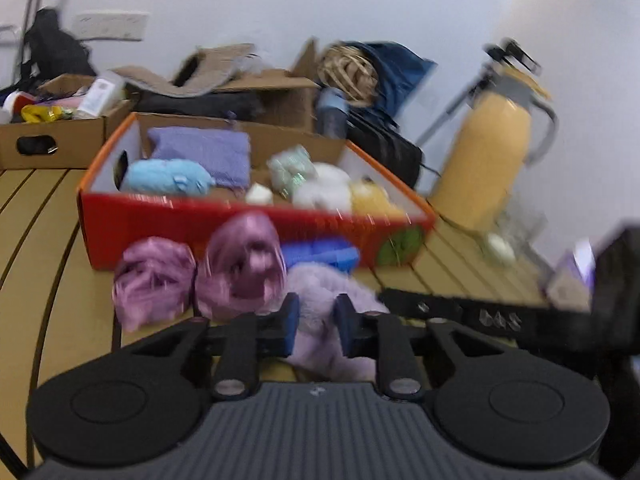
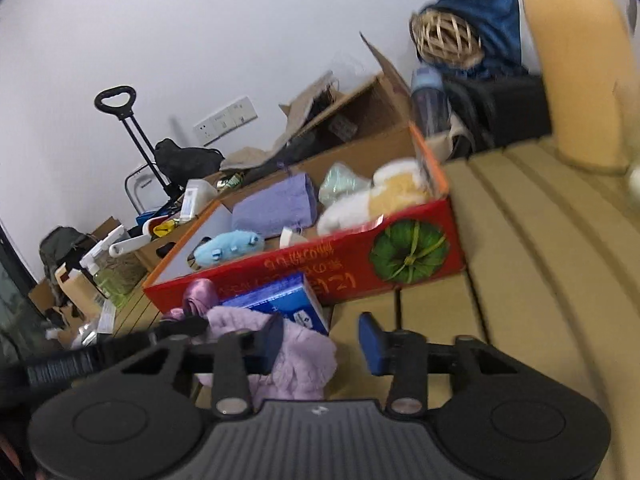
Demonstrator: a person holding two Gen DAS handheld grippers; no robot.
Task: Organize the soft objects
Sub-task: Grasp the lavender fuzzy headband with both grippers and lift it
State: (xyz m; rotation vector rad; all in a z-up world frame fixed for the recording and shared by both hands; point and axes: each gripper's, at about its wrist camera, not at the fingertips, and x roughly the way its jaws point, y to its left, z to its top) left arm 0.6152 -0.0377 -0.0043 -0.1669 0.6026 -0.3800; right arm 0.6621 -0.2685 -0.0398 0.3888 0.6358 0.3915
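Observation:
A red cardboard box point(image 1: 224, 228) stands on the slatted table and holds a blue plush point(image 1: 168, 178), a purple cloth point(image 1: 204, 154), a white plush point(image 1: 324, 192) and a yellow plush point(image 1: 372, 198). In front of it lie two shiny pink bundles point(image 1: 154, 282) point(image 1: 244, 264), a blue packet point(image 1: 320, 254) and a fluffy lilac cloth point(image 1: 320, 304). My left gripper point(image 1: 316, 326) has its jaws around the lilac cloth, partly closed. My right gripper point(image 2: 320, 346) is open and empty, its left finger beside the lilac cloth point(image 2: 304, 360). The red box point(image 2: 360, 268) is just beyond.
A tall yellow flask point(image 1: 492, 160) stands right of the box. Brown cartons point(image 1: 52, 136), a dark bag point(image 1: 384, 148), a wicker ball point(image 1: 348, 72) and blue fabric crowd the back. The right gripper's arm point(image 1: 480, 314) crosses the left wrist view at the right.

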